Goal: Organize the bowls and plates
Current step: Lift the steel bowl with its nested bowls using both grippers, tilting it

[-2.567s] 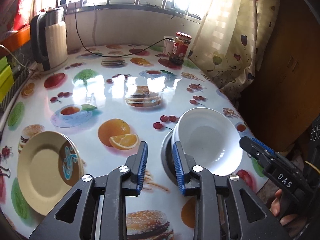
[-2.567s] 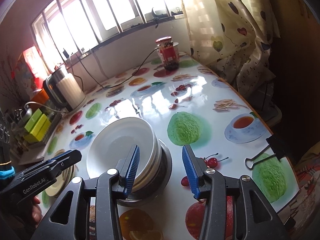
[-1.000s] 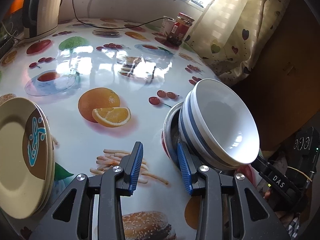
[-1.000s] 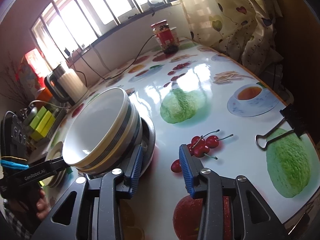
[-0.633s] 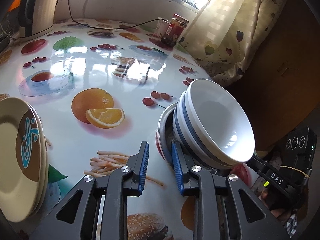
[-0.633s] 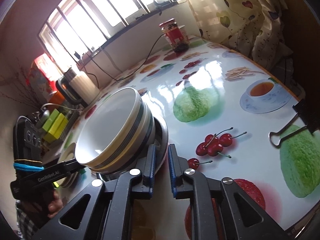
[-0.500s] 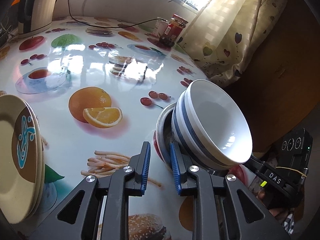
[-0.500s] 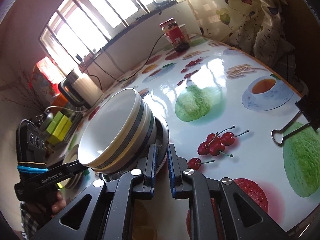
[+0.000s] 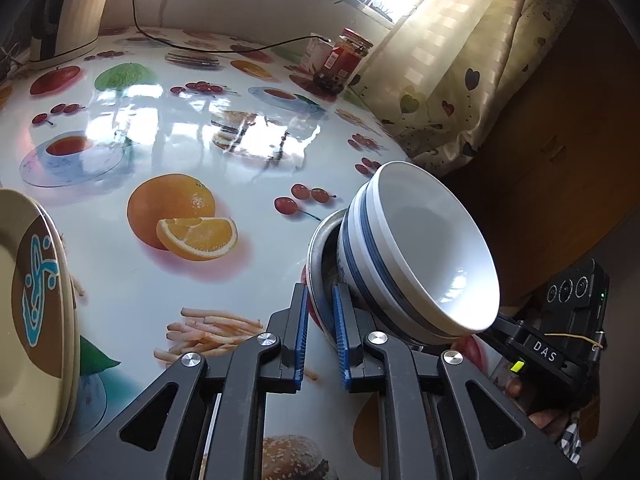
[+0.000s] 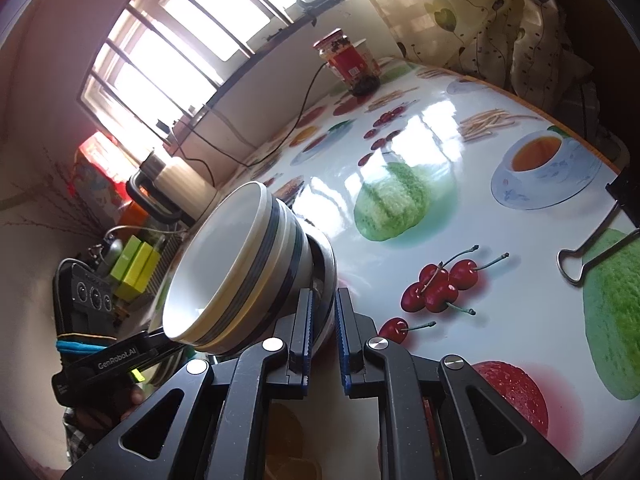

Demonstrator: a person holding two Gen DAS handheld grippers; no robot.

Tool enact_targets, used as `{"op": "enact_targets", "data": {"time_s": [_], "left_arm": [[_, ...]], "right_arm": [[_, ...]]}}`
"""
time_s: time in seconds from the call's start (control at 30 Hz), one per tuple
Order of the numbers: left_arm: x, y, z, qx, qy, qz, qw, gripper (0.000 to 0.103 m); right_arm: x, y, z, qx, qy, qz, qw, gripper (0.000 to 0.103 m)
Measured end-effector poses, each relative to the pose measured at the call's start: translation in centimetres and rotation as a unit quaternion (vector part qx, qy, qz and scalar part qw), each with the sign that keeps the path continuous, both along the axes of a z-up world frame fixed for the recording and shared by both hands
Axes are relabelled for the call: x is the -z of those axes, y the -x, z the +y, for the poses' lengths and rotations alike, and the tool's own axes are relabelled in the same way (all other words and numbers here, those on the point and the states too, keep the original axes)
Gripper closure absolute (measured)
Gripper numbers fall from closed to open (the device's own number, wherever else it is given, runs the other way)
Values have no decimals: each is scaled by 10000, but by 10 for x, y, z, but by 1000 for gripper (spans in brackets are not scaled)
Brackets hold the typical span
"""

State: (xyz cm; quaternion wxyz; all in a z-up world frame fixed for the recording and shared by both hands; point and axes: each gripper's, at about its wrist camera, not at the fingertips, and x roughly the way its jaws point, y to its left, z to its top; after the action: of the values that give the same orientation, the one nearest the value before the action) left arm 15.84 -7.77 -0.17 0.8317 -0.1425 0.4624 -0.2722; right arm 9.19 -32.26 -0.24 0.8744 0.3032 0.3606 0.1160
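A stack of white bowls with blue bands (image 9: 416,256) sits inside a metal bowl (image 9: 320,256). My left gripper (image 9: 320,320) is shut on the metal bowl's rim from one side. My right gripper (image 10: 322,320) is shut on the rim of the metal bowl (image 10: 326,268) from the opposite side, with the striped bowls (image 10: 240,264) beside it. The stack looks raised a little off the table. A stack of cream plates with a brown and blue pattern (image 9: 32,320) lies at the left edge of the left wrist view.
The table wears a glossy fruit-print cloth (image 9: 168,128). A kettle (image 9: 68,8) and its cord stand at the back left, a red-lidded jar (image 9: 344,60) at the back. A curtain (image 9: 460,60) hangs at the right. A black binder clip (image 10: 600,236) lies near the right edge.
Both grippers have closed from open onto the metal bowl's rim. The bowl stack has since risen slightly and both views have tilted.
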Motion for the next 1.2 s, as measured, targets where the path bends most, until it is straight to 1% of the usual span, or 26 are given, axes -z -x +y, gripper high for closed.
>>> {"op": "enact_targets", "data": {"time_s": [0.23, 0.37, 0.57, 0.77, 0.97, 1.13, 1.2], "left_arm": [[-1, 0, -1, -2, 14, -3, 10000, 90], [-1, 1, -2, -1, 18, -11, 10000, 90], [-1, -1, -1, 15, 37, -14, 10000, 90], [-1, -2, -1, 16, 44, -20, 10000, 90], [-2, -2, -1, 12, 4, -41, 10000, 90], [-3, 1, -2, -40, -140, -117, 9998, 90], [-3, 1, -1, -45, -129, -106, 9999, 90]], "right_arm": [[4, 0, -5, -44, -284, -23, 9996, 91], [4, -1, -4, -113, -246, -49, 9996, 91], [8, -4, -7, 1, -407, -46, 9992, 90], [8, -5, -7, -56, -443, -68, 9990, 91], [9, -5, -8, -67, -493, -92, 9987, 91], [9, -4, -8, -105, -559, -115, 9983, 91], [9, -4, -8, -131, -568, -117, 9982, 91]]}}
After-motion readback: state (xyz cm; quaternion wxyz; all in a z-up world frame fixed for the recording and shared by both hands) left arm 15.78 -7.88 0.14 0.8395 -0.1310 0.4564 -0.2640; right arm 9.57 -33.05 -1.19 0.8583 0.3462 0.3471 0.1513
